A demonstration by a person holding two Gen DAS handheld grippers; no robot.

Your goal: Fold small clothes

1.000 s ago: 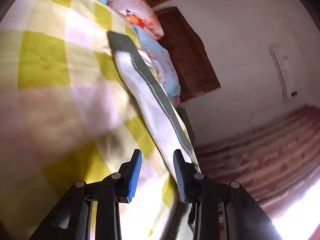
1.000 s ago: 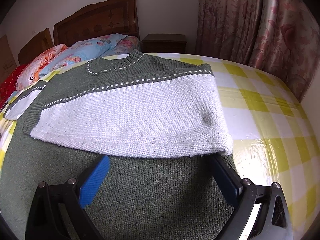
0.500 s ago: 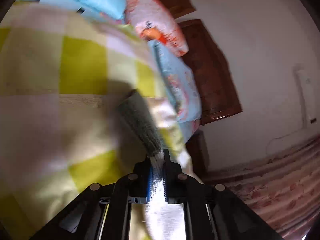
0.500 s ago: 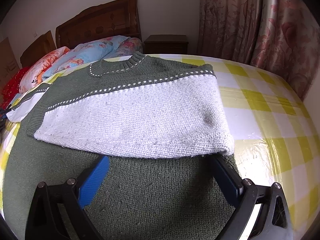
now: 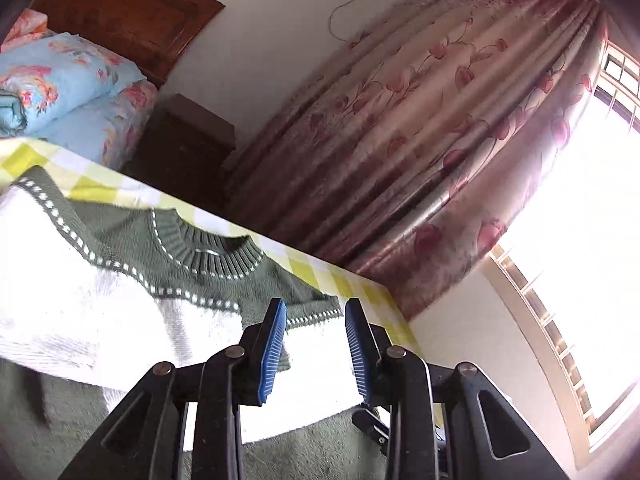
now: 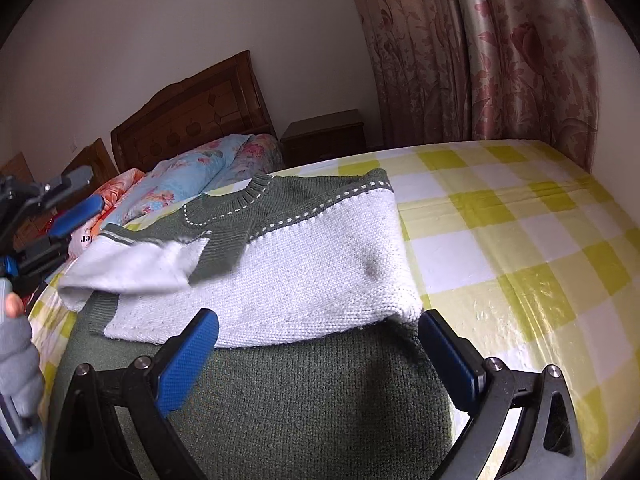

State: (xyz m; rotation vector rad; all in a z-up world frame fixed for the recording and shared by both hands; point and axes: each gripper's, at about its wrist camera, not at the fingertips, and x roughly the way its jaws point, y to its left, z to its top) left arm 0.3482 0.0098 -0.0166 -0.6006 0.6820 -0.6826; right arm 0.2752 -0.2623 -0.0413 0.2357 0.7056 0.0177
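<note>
Yellow-and-white checked bedspread point(image 6: 500, 216) carries the green-and-white knitted wool sweater point(image 6: 304, 272), sleeves folded across its chest. My left gripper point(image 5: 314, 346) is opening, nothing between its pads; my right gripper point(image 6: 316, 356) stands wide over the green hem. I judge the knit soft, thick, floppy: take it by the hem corners.

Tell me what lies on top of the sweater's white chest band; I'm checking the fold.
A folded-in sleeve lies on the sweater; what the sleeve covers is hidden.

Floral pillows point(image 6: 188, 178), wooden headboard point(image 6: 192, 116), nightstand point(image 6: 324, 136), pink curtains point(image 6: 480, 48)
</note>
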